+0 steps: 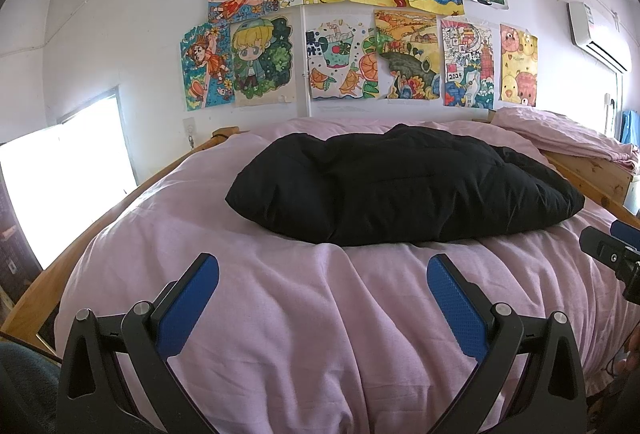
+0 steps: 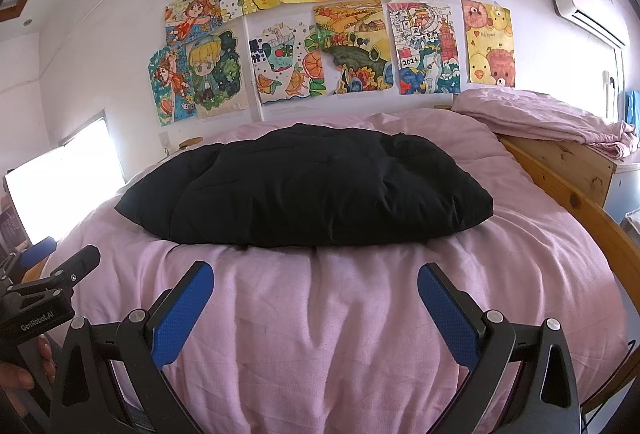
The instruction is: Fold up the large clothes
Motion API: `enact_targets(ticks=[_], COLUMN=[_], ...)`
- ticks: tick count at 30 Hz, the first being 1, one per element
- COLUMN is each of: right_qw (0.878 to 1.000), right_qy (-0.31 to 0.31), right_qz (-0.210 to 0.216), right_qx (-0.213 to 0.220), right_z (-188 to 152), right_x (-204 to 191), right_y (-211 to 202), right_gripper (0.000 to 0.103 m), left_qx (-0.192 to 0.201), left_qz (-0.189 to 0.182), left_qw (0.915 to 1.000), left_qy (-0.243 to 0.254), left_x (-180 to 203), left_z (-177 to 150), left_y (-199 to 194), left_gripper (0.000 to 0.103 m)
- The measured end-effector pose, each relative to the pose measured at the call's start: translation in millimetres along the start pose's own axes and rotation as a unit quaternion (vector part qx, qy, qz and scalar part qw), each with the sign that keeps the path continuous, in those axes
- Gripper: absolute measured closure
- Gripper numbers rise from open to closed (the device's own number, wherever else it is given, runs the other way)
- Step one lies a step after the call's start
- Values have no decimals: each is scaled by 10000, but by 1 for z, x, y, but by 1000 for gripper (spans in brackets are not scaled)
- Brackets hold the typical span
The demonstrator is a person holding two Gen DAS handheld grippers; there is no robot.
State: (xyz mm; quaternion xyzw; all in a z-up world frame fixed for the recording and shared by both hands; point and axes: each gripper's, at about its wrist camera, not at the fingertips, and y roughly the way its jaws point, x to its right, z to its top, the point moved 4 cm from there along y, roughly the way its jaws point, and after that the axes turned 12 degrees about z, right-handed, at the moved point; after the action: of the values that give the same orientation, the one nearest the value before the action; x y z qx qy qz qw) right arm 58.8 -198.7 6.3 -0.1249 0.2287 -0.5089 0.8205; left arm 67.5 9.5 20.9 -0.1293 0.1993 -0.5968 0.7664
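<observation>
A black padded garment (image 1: 400,189) lies folded in a thick bundle across the middle of the pink bed cover (image 1: 288,314); it also shows in the right wrist view (image 2: 308,189). My left gripper (image 1: 322,270) is open and empty, hovering over the pink cover (image 2: 320,334) in front of the garment's near edge. My right gripper (image 2: 316,274) is open and empty, also short of the near edge. The right gripper's body shows at the right edge of the left wrist view (image 1: 612,254). The left gripper's body shows at the left of the right wrist view (image 2: 44,294).
A wooden bed frame (image 2: 568,193) runs along the right side, with a folded pink sheet (image 2: 552,117) on its end. A wooden rail (image 1: 80,242) borders the left. Drawings (image 1: 352,33) cover the wall behind. A bright window (image 1: 64,177) is at left, an air conditioner (image 2: 584,5) at top right.
</observation>
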Motion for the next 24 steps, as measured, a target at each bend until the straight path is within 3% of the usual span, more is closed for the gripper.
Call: enact_targets(ticks=[24], right_qw=[10000], right_qy=[35], right_qz=[-3], right_qx=[11], right_z=[-1], right_x=[0], right_y=[1], right_gripper=[0], left_qx=[-3], left_qz=[-19], left_qw=[10000], left_qy=[28], left_x=[-3], left_z=[0], left_y=[1], left_gripper=[1])
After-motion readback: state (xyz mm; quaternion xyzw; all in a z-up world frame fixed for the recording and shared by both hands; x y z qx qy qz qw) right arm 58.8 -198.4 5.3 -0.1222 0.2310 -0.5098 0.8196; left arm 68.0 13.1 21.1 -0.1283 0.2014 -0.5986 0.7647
